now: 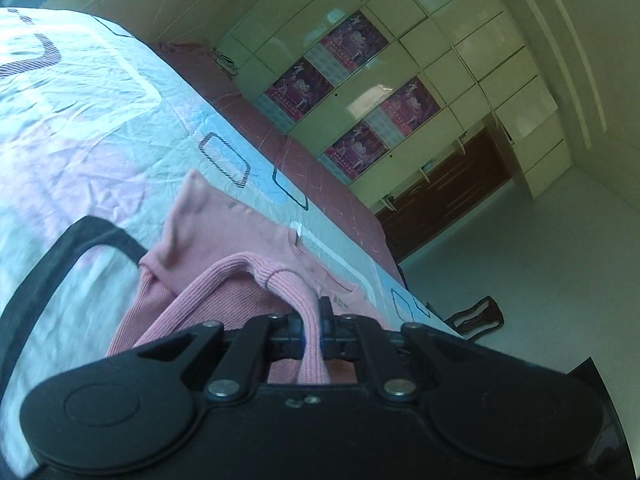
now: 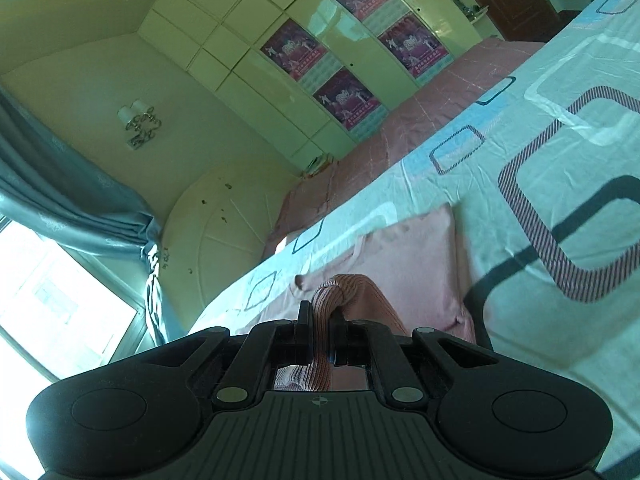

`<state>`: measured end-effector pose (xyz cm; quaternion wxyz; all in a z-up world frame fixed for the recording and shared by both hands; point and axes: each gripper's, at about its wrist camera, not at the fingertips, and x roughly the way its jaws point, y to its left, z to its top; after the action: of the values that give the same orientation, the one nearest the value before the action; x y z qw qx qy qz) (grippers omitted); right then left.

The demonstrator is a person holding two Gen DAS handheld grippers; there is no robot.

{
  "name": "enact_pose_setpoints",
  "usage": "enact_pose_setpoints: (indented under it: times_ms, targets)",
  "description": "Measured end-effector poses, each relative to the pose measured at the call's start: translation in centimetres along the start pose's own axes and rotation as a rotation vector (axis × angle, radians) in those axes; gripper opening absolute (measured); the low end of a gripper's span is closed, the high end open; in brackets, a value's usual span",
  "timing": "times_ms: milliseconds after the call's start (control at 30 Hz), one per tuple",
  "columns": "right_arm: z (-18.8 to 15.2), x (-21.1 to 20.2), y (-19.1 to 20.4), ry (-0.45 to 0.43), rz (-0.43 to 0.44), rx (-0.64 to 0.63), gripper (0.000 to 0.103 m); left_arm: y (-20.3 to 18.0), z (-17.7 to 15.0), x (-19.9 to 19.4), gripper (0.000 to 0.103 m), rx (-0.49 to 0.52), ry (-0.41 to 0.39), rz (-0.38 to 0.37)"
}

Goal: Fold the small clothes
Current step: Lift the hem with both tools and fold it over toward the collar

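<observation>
Pinching pink garment (image 1: 224, 248) ribbed edge | left gripper (image 1: 311, 332), right gripper (image 2: 320, 334) closed on it

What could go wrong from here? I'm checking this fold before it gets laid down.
1. The left hand-held gripper pinches only a narrow ribbed edge of the pink garment, which could slip out.
2. The right hand-held gripper grips bunched ribbing, so the fold may land creased.
3. The garment lies near the edge of the patterned bedsheet; a pull that way could drag it off.
</observation>
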<state>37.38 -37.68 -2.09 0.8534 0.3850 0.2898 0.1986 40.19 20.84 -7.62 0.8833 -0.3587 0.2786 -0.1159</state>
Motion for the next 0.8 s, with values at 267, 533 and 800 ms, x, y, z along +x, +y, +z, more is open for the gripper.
enact_pose_setpoints:
  times_ms: [267, 533, 800]
  targets:
    - [5.5, 13.0, -6.8, 0.089, -0.112, 0.148, 0.006, 3.6, 5.4, 13.0, 0.003, -0.023, 0.124, 0.089]
    - [6.8, 18.3, -10.0, 0.071, -0.161, 0.155, 0.030, 5.2, 7.7, 17.1, 0.050, 0.034, 0.102, 0.111]
    - [7.7, 17.4, -8.9, 0.033, -0.206, -0.053, 0.052, 3.5, 9.0, 18.0, 0.053, 0.338, 0.163, 0.207]
